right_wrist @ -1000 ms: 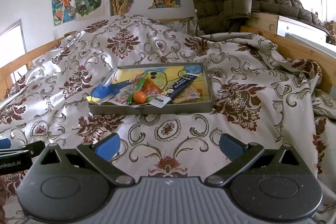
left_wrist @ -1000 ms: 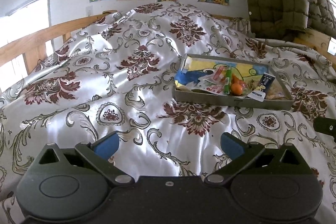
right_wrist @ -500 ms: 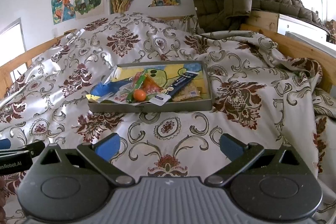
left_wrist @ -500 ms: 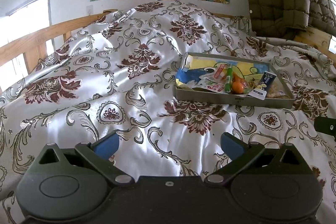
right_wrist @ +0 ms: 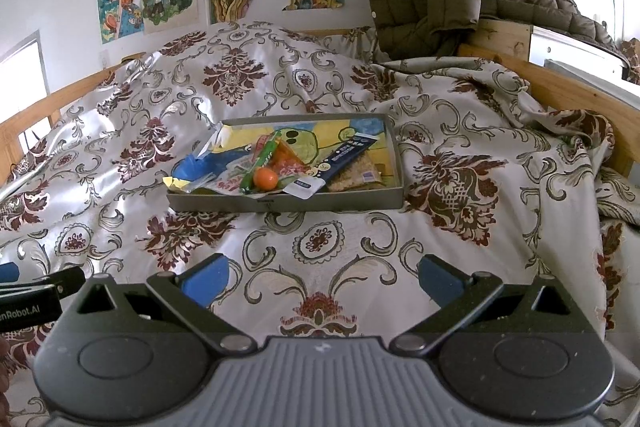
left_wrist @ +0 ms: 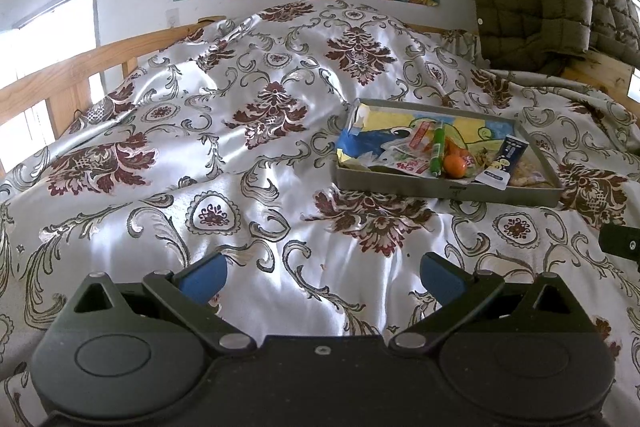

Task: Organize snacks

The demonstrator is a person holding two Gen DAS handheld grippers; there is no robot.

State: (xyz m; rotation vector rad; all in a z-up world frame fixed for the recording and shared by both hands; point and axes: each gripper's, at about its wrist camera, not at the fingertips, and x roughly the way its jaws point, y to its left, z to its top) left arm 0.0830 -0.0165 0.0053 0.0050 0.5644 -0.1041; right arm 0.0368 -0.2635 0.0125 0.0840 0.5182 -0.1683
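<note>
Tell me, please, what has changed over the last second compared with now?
Hardly anything: only a slight drift of both views. The left gripper and right gripper are open and empty as before, short of the tray. The snacks, including the orange ball, lie as they did.

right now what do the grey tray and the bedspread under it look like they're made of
Tray: likely cardboard, matte grey; thin straight walls and sharp folded corners, though painted metal can't be excluded.
Bedspread: satin-like woven fabric, glossy; bright sheen on the folds and a damask floral pattern, soft creases around the tray.
</note>
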